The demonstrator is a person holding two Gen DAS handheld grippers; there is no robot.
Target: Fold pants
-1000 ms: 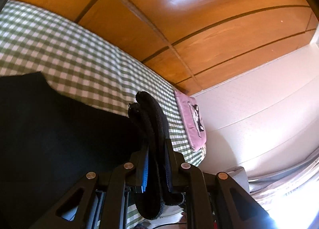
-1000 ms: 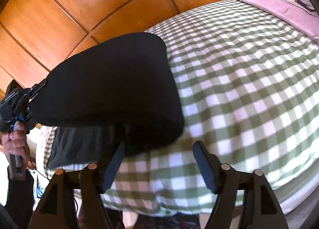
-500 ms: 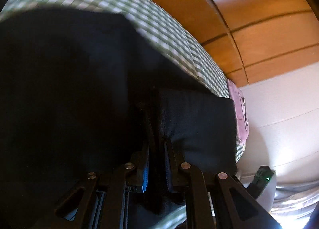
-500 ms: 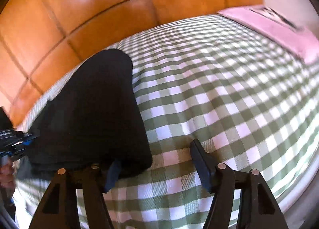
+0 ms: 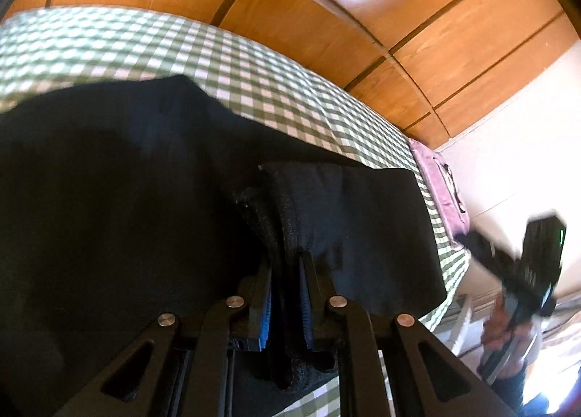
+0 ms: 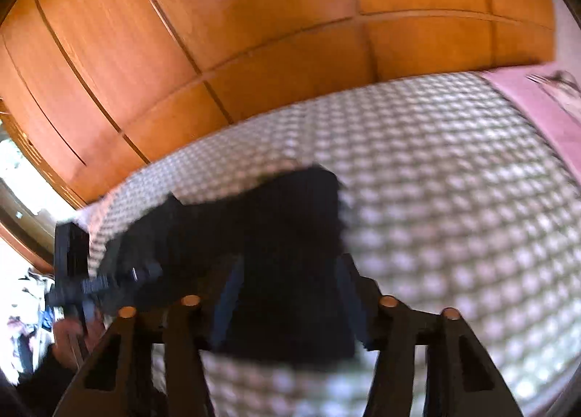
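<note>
The black pants (image 5: pixel 152 206) lay folded on the green-checked bedspread (image 5: pixel 254 64), close under both cameras, their long side running from the near bed edge toward the wooden wall panels (image 5: pixel 326 10). The left gripper (image 5: pixel 285 304) was the nearer one: it sat right on the garment, clenched on a bunched, ribbed edge of the cloth that stood up between its blue pads. The right gripper (image 6: pixel 290 302) hung over the other end of the pants (image 6: pixel 276 257); its jaws had just been closing, dark fabric seemed to lie between them, but the blur left it unclear whether the pads pressed on it. The cloth looked matte, thick and limp, doubled into a flat slab with squared corners. A pink pillow (image 5: pixel 441 191) lay further up the bed, well apart
</note>
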